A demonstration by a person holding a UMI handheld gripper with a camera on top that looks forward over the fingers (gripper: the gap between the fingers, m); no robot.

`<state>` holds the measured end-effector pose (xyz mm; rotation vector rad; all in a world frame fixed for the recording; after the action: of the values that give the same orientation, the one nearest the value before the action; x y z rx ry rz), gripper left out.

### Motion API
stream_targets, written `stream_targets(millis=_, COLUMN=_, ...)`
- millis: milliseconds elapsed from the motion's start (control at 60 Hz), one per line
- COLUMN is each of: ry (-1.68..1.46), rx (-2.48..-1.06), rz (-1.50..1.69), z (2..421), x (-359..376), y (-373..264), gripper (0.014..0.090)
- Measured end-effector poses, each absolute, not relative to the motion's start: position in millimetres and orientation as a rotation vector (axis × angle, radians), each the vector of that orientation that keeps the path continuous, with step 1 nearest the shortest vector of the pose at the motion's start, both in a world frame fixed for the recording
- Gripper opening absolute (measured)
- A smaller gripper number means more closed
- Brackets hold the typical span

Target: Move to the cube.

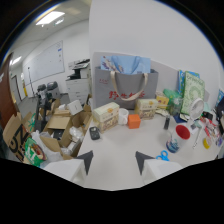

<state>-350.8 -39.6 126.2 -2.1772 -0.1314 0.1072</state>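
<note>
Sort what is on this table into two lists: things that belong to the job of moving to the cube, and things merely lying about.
Belongs to the job: orange cube; tool, open, well short of it.

Lying about: grey tote bag; red cup; black calculator; blue scissors.

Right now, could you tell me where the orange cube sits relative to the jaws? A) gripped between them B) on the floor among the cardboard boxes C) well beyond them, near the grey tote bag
C: the orange cube rests on the white table in front of the grey tote bag, well beyond the open gripper.
</note>
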Motion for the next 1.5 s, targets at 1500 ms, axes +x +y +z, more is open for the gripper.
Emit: stream_targets(millis=1500, ry=-0.067, rx=-2.238, rz=-0.056, z=39, x=-265, y=149, gripper=0.0842)
